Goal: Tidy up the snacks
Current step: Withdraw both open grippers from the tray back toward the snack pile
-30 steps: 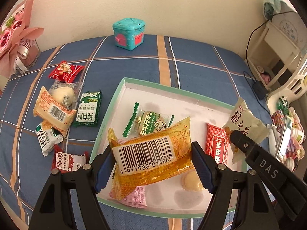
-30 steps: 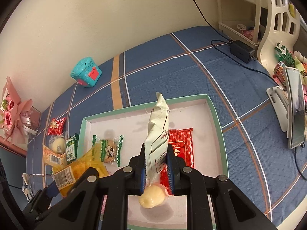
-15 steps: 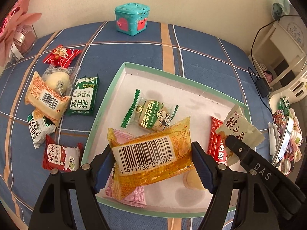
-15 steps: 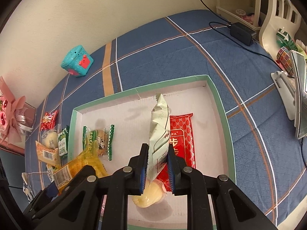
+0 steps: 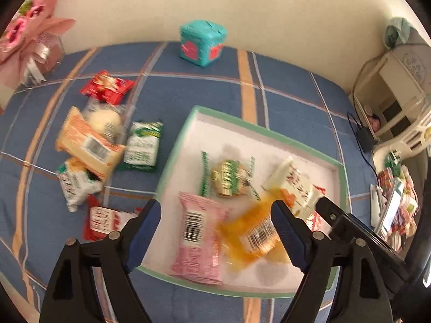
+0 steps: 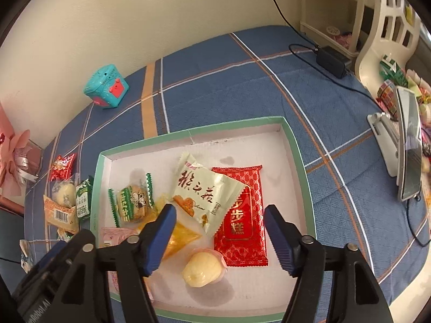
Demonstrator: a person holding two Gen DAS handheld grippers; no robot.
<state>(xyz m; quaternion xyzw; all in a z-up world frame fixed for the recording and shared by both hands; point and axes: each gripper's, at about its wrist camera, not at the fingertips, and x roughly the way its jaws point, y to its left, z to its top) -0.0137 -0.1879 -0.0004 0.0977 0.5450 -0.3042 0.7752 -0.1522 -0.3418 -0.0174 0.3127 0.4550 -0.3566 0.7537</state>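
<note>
Blue plaid bedspread (image 6: 215,80), green-rimmed tray (image 6: 293,145), both tongs just opened, empty, cream packet (image 6: 207,193) lying beyond right tongs (image 6: 219,231), orange packet (image 5: 253,231) between left tongs (image 5: 215,231).

blue plaid cloth (image 6: 229,80) – green-rimmed tray (image 6: 296,145)

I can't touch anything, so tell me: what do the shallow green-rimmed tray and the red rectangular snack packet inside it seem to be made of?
The green-rimmed tray looks like matte cardboard: its white inside shows faint stains and folded corner seams, so probably a box lid. The red snack packet looks like glossy plastic film, with crimped ends and light glinting off its patterned surface.
</note>
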